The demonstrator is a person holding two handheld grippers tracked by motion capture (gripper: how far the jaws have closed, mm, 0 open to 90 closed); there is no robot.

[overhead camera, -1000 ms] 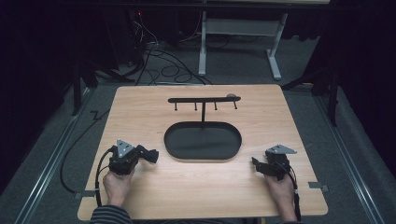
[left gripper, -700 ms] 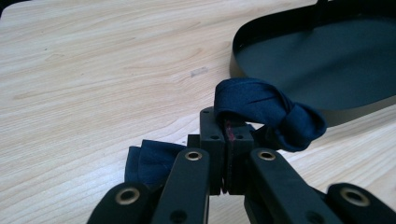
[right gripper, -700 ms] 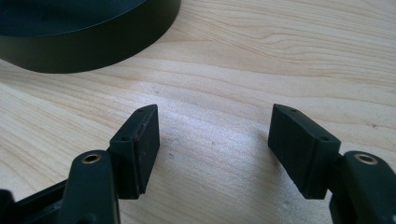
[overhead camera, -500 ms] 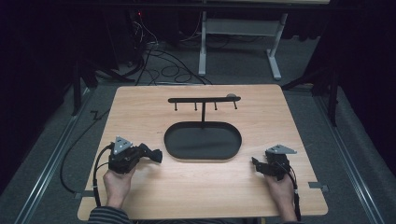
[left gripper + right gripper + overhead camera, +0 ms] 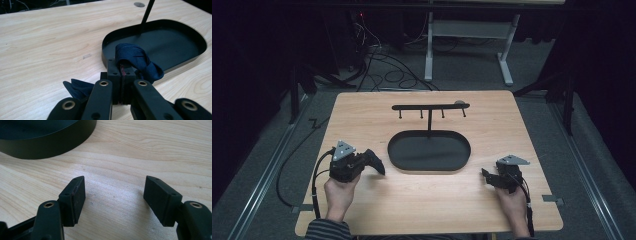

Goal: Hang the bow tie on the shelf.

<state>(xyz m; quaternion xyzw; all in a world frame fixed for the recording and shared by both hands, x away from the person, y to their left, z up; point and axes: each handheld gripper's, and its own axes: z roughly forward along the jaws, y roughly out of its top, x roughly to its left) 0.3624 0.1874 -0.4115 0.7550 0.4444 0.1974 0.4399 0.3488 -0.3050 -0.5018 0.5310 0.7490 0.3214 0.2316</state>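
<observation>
My left gripper [image 5: 373, 163] hovers over the wooden table, left of the black oval tray [image 5: 430, 133], and is shut on a dark blue strip of cloth [image 5: 377, 164]. In the left gripper view the cloth [image 5: 136, 58] loops out above the closed pads [image 5: 121, 72] and another fold hangs lower left; the tray's rim [image 5: 108, 41] lies just beyond. My right gripper [image 5: 487, 177] rests low at the tray's right, jaws open. In the right gripper view nothing lies between the two pads [image 5: 115, 192], only bare wood.
A black rack [image 5: 430, 106] with several small hooks stands on a thin post rising from the tray's far side. A round grey disc [image 5: 459, 103] sits on the table behind it. Cables and a desk frame lie on the floor beyond the table's far edge.
My left gripper has risen a little off the table with the blue cloth still clamped. The right gripper has stayed where it was.
</observation>
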